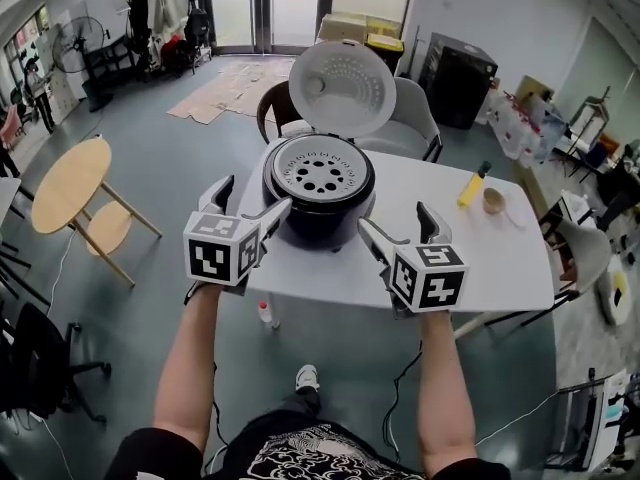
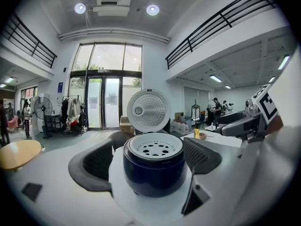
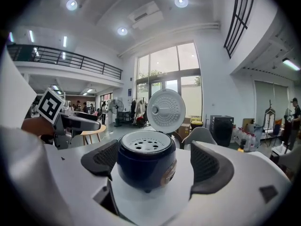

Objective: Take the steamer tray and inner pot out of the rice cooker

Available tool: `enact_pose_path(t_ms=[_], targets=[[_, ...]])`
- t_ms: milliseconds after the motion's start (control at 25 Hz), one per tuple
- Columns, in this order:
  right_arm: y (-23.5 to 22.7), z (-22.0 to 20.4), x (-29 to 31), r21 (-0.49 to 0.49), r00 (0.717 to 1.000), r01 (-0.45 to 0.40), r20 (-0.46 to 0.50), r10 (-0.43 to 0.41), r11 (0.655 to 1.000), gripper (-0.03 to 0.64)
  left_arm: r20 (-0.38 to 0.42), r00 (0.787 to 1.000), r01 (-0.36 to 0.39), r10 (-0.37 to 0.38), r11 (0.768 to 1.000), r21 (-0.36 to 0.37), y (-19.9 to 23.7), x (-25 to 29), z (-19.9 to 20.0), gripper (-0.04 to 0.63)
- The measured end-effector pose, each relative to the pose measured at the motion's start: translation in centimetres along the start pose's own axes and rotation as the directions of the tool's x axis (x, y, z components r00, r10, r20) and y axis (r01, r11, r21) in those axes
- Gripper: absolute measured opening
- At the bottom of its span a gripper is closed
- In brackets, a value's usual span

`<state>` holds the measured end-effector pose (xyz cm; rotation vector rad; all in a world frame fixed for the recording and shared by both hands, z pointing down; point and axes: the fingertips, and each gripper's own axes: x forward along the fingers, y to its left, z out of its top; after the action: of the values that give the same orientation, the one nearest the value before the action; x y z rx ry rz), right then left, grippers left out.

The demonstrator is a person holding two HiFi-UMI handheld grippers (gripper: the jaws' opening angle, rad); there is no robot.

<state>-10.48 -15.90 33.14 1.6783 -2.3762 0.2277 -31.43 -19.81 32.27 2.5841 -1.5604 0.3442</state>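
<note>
1. The person's two bare arms [image 1: 190,368] reach forward, and each hand holds a claw with a black-and-white marker cube.
2. The left gripper [image 1: 258,194] is in front of the cooker, a bit to its left. Its two dark pads [image 2: 96,161] are wide apart and hold nothing.
3. The right gripper [image 1: 392,218] is in front of the cooker, a bit to its right. Its two dark pads [image 3: 211,166] are wide apart too, with nothing in them.
4. In both gripper views the cooker shows in the gap between the jaws, but it sits farther on and the pads do not touch it.
5. The round dark-blue rice cooker [image 1: 320,216] stands on the white table [image 1: 480,258], close to the edge by the person.
6. Its round white lid [image 1: 340,88] is open and stands up at the back.
7. The white round steamer tray with holes [image 1: 318,173] sits in the top of the cooker, level with the rim.
8. The inner pot is under the tray and cannot be seen.
9. A small yellow thing [image 1: 472,186] and a small wooden bowl [image 1: 493,201] lie on the right part of the table, well apart from the cooker.
10. A grey chair [image 1: 412,118] stands behind the table.
11. A round wooden table [image 1: 70,183] stands on the floor far to the left.
</note>
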Motion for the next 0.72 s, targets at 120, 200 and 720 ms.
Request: enact_pose_path(t_ms=[120, 200, 720], targets=[[-0.5, 1.3, 4.2, -0.009, 1.0, -0.01, -0.021, 0.01, 1.0, 0.483, -0.004, 1.0, 0.002, -0.002, 1.0, -0.016, 2.6, 3.4, 0.8, 0.456], [-1.2, 2.0, 6.4, -0.019, 0.999, -0.017, -0.029, 0.017, 1.0, 0.483, -0.002, 1.0, 0.007, -0.007, 1.0, -0.023, 3.6, 5.6, 1.2, 0.456], [1.2, 5.4, 17.7, -0.318, 0.94, -0.301, -0.259, 0.223, 0.899, 0.474, -0.007, 1.0, 0.017, -0.017, 0.999, -0.042, 8.1, 11.7, 1.7, 0.456]])
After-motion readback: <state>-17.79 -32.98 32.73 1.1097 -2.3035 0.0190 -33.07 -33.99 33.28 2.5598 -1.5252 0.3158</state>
